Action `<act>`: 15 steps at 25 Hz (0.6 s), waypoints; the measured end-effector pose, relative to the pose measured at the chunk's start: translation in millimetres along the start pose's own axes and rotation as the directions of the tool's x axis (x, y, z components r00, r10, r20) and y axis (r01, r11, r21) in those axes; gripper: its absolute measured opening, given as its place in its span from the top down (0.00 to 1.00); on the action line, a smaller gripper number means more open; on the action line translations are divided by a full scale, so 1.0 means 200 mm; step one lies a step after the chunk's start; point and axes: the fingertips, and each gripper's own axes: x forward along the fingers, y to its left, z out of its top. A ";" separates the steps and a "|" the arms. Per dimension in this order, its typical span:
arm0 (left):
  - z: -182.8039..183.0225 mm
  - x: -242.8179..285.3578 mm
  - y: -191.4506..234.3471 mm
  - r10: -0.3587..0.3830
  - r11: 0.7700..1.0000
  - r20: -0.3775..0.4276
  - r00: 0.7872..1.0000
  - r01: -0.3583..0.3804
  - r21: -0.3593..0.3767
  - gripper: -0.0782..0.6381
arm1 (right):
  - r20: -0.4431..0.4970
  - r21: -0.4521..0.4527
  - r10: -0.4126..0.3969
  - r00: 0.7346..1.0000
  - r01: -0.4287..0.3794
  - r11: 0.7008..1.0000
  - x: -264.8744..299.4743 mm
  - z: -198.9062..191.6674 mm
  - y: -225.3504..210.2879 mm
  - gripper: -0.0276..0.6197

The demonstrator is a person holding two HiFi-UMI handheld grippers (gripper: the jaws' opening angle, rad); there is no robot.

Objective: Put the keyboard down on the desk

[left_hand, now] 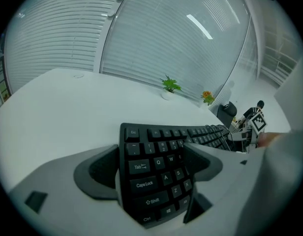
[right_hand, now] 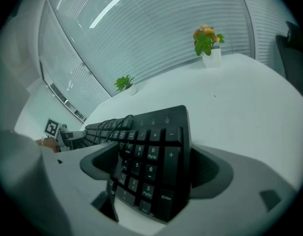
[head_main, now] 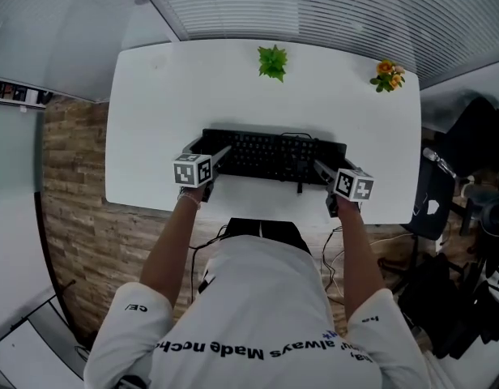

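A black keyboard (head_main: 274,156) lies flat on the white desk (head_main: 152,120), near its front edge, with its cable (head_main: 299,162) draped over the right half. My left gripper (head_main: 221,154) sits at the keyboard's left end. In the left gripper view the Tab and Caps Lock end of the keyboard (left_hand: 151,173) lies between the wide jaws of the left gripper (left_hand: 151,166), and a gap shows beside the left pad. My right gripper (head_main: 321,168) straddles the number-pad end (right_hand: 151,156) the same way, and the right gripper (right_hand: 156,166) is open.
A small green plant (head_main: 272,61) and a pot of orange flowers (head_main: 386,74) stand at the desk's far edge. Dark chairs and bags (head_main: 444,201) crowd the floor on the right. Cables hang below the desk's front edge.
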 end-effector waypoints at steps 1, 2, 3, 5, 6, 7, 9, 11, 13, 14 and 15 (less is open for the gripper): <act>0.00 0.00 0.01 0.028 0.999 0.001 1.000 -0.028 0.021 0.32 | 0.003 -0.010 -0.024 1.000 0.024 1.000 0.00 0.00 0.00 0.25; 0.00 0.00 0.02 0.053 0.998 0.003 0.999 -0.053 0.043 0.32 | 0.006 -0.020 -0.050 0.999 0.050 0.999 0.01 -0.01 -0.01 0.25; -0.01 0.00 0.02 0.072 0.996 0.006 0.997 -0.072 0.059 0.32 | 0.011 -0.032 -0.077 0.997 0.078 0.996 0.01 -0.01 -0.01 0.25; -0.01 0.00 0.03 0.088 0.994 0.015 0.996 -0.089 0.070 0.32 | 0.022 -0.066 -0.133 0.991 0.135 0.989 0.02 -0.01 -0.02 0.26; 0.00 0.00 0.03 0.092 0.993 0.019 0.996 -0.093 0.076 0.32 | 0.030 -0.091 -0.156 0.987 0.158 0.983 0.01 0.00 -0.02 0.28; 0.00 0.00 0.03 0.096 0.992 0.021 0.995 -0.097 0.084 0.32 | 0.038 -0.110 -0.168 0.985 0.171 0.979 0.01 0.00 -0.02 0.29; 0.01 -0.03 0.02 0.104 0.990 0.029 0.994 -0.106 0.098 0.32 | 0.059 -0.130 -0.167 0.984 0.174 0.976 0.00 0.01 -0.03 0.31; 0.02 -0.07 0.02 0.107 0.990 0.044 0.993 -0.111 0.092 0.32 | 0.094 -0.153 -0.158 0.983 0.171 0.973 -0.04 0.04 -0.03 0.36; 0.06 -0.13 -0.01 0.103 0.990 0.080 0.991 -0.110 0.089 0.33 | 0.136 -0.187 -0.145 0.980 0.169 0.968 -0.10 0.09 -0.01 0.43; 0.09 -0.16 -0.03 0.093 0.990 0.107 0.990 -0.103 0.093 0.33 | 0.160 -0.202 -0.136 0.978 0.167 0.965 -0.14 0.12 0.01 0.45; 0.13 -0.19 -0.06 0.074 0.991 0.139 0.987 -0.089 0.101 0.33 | 0.187 -0.213 -0.126 0.974 0.165 0.963 -0.18 0.16 0.03 0.50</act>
